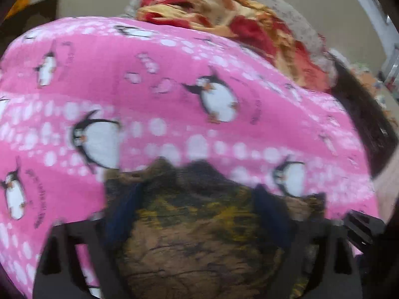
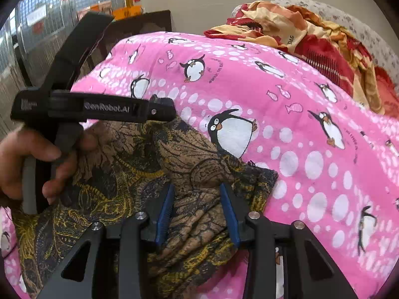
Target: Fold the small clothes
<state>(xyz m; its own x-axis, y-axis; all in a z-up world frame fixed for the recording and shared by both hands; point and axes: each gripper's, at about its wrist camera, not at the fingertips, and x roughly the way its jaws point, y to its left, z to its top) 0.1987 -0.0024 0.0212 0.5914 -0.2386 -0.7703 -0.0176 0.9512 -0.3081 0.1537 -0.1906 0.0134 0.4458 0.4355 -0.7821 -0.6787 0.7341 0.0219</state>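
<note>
both fingers (image 2: 225,206) astride brown patterned cloth (image 2: 139,164)

Bright, even indoor light; left view motion-blurred (edges fisheye-warped).

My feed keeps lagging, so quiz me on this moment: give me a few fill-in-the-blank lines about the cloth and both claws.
1. The brown patterned cloth lies on a pink sheet printed with ____.
2. The blue pads of the right claw stand on either side of a bunched ridge of the ____ cloth.
3. The crumpled red-and-cream fabric sits at the ____ end of the sheet.
4. The left claw is filled with cloth in its own view, which is ____ by motion.

Missing words: penguins; brown patterned; far; blurred
</note>
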